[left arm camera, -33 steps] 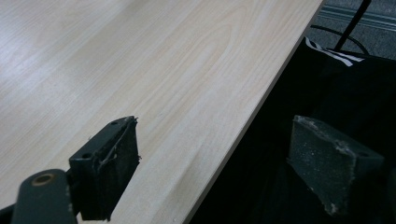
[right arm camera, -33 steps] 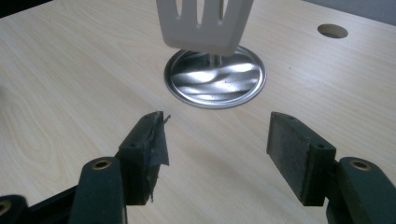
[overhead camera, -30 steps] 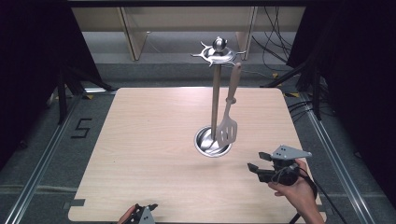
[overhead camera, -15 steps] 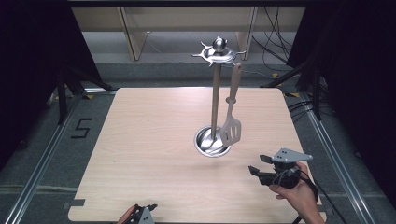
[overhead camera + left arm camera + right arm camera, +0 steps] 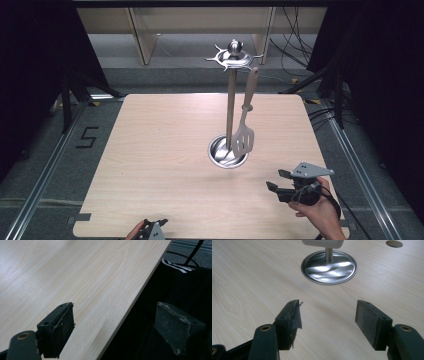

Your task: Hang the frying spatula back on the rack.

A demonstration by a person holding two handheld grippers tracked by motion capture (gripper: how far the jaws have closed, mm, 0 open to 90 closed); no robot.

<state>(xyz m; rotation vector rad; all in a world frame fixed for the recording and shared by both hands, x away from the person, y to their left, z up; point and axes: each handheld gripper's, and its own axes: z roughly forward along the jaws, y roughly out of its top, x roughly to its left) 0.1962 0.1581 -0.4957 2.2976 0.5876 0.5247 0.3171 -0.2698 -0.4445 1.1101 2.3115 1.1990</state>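
Pale wood grain covers the table [image 5: 165, 165] in the high view, where a metal utensil stand [image 5: 230, 105] rises from a round dish base [image 5: 220, 155] a little right of the table's middle. A light-coloured slotted spatula [image 5: 244, 135] hangs from one of the hooks at the stand's top, its blade just above the dish, right of the pole. The right gripper [image 5: 277, 187] hovers over the table's near right part, held in a hand [image 5: 317, 212] and pointing left, near the stand's base but clear of it, its jaws apart with nothing between them. The left gripper [image 5: 152, 229] peeks in at the table's near edge, well apart from the stand. Seen from the left gripper view, the left gripper [image 5: 113, 327] has its two black pads standing wide apart, one over the table [image 5: 75, 277], the other past its edge over dark cloth, and nothing between. Seen from the right gripper view, the right gripper [image 5: 328, 313] is spread open and empty above bare wood, facing the dish base [image 5: 329, 267] and the pole's foot, with the spatula's blade [image 5: 323, 243] at the top edge.
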